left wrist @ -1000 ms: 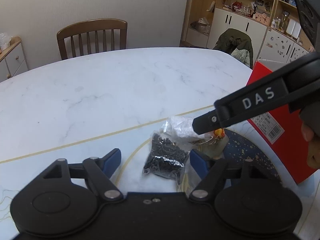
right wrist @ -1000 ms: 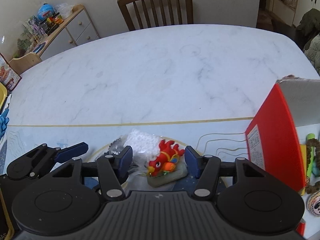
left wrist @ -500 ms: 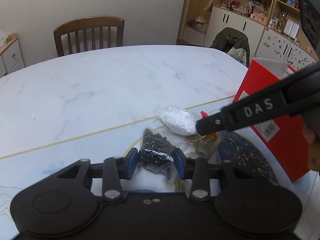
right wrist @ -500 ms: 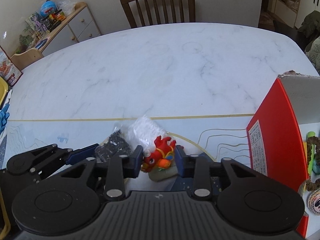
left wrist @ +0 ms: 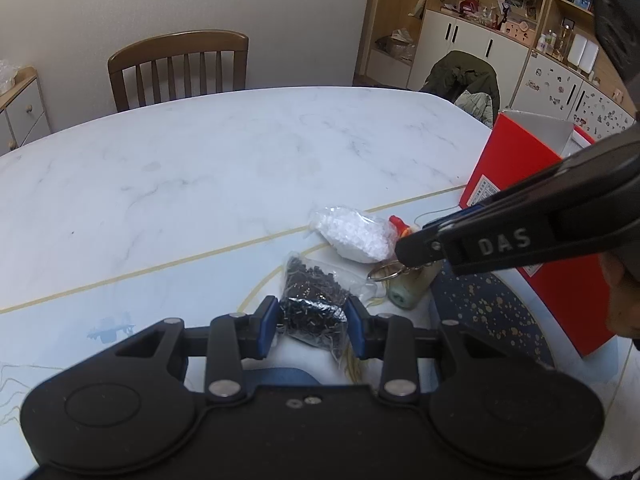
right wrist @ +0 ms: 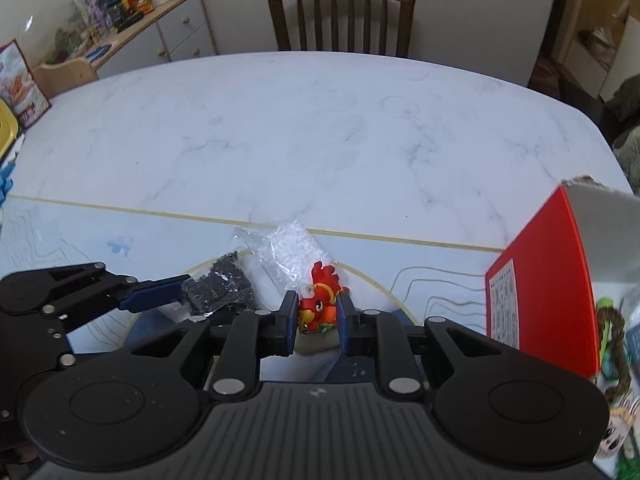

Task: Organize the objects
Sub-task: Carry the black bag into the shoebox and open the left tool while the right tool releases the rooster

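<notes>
The right gripper (right wrist: 318, 317) pinches a red rooster toy (right wrist: 320, 305) between its blue pads. Just left, the left gripper (right wrist: 188, 292) grips a bag of black beads (right wrist: 220, 286) — a bag of white beads (right wrist: 294, 250) lies behind, and a red box (right wrist: 544, 300) stands at right.

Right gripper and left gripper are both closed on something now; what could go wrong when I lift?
1. The left gripper pinches the bag of black beads by loose plastic, so it may slip out.
2. The red rooster figurine in the right gripper touches the bag of white beads; lifting could drag it.
3. The keyring beside the figurine's base might snag the black bag's plastic.
</notes>
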Demonstrator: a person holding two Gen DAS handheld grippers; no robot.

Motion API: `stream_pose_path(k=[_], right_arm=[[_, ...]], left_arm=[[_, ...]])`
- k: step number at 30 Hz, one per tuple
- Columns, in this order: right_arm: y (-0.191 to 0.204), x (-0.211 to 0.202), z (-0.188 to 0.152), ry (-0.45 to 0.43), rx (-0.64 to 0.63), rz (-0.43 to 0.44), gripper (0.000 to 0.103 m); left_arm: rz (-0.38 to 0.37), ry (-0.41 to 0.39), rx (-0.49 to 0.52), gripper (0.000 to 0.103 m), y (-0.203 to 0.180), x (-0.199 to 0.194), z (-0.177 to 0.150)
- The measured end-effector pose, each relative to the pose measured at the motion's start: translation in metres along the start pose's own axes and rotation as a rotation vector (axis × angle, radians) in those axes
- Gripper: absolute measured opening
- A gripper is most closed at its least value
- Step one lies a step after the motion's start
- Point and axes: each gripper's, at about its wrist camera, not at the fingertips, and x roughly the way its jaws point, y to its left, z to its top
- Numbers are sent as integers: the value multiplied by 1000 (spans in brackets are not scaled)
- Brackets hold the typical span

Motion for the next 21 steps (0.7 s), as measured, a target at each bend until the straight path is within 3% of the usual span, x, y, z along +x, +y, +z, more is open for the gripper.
stream_pose_path(k=[5, 10, 21], right_arm=[[2, -5, -2, -19, -9, -7, 12], [-1, -18, -6, -32, 4, -14, 11], [-19, -90, -24, -78, 67, 88, 11]], left_arm=[[2, 0, -10, 33, -1, -2, -1], [7, 5, -14, 30, -3, -11, 0], [-16, -3, -26, 29, -22, -56, 10]])
